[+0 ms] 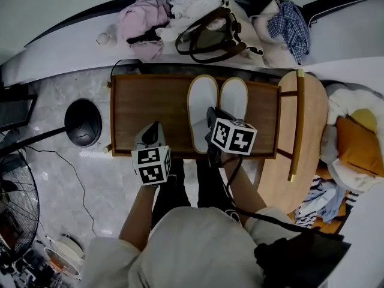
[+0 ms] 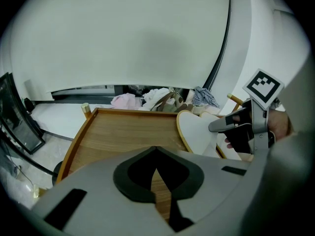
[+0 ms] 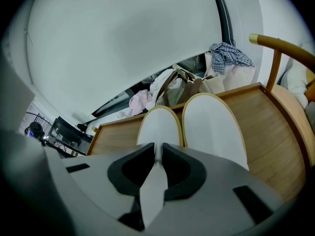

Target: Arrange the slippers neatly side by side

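Observation:
Two white slippers with tan edging lie side by side on a low wooden table [image 1: 150, 107], toes pointing away from me: the left slipper [image 1: 201, 101] [image 3: 158, 124] and the right slipper [image 1: 235, 96] [image 3: 214, 122]. My right gripper [image 1: 211, 123] [image 3: 157, 156] sits at the heel of the left slipper, its jaws nearly together with a thin white strip of that slipper pinched between them. Over bare wood at the table's near edge, left of the slippers, my left gripper [image 1: 155, 129] [image 2: 156, 168] is shut and holds nothing. The left gripper view shows the left slipper [image 2: 199, 132] beside the right gripper [image 2: 219, 127].
A round wooden chair [image 1: 300, 131] stands right of the table. Behind it, a ledge holds a handbag [image 1: 210, 38], pink clothes [image 1: 141, 20] and a checked shirt [image 1: 291, 23]. A black round base [image 1: 83, 122] and a fan [image 1: 12, 203] stand on the floor at left.

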Demonstrator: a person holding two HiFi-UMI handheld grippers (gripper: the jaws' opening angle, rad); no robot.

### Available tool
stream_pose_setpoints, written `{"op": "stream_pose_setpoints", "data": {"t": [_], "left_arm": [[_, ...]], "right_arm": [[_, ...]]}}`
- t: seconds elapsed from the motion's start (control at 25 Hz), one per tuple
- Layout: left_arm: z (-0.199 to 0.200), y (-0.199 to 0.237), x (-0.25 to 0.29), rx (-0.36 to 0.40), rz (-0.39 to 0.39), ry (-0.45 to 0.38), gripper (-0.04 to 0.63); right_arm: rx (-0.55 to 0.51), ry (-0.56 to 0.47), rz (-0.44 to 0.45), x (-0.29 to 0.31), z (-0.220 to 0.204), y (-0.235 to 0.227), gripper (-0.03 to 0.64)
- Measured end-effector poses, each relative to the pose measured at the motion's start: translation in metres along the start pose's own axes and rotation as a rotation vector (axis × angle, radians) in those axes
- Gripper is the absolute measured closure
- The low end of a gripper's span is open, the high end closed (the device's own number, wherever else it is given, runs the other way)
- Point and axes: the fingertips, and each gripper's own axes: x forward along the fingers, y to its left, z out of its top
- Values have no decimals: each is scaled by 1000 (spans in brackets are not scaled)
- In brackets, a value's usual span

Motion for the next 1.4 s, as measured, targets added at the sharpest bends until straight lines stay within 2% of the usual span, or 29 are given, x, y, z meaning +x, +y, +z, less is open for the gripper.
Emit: {"op": "stream_pose_setpoints", "data": {"t": [0.12, 0.16, 0.24, 0.4, 0.96, 1.4], "left_arm": [[0, 0, -3, -1, 3, -4, 592], [0, 1, -4, -1, 4, -5, 592], [-1, 1, -6, -4, 6, -9, 592], [-1, 2, -11, -8, 11, -22, 592], [3, -7, -26, -33, 7, -90, 592], [48, -29, -47, -40, -19, -203, 592]], "right_arm": [[-3, -8, 1, -1, 1, 1, 566], [-5, -8, -1, -1, 0, 1, 552], [-6, -10, -9, -3, 0, 1, 481], [-6, -27, -6, -6, 0, 3, 465], [-92, -79, -34, -38, 2, 5, 462], [-177, -162, -34, -87, 25, 20, 462]]}}
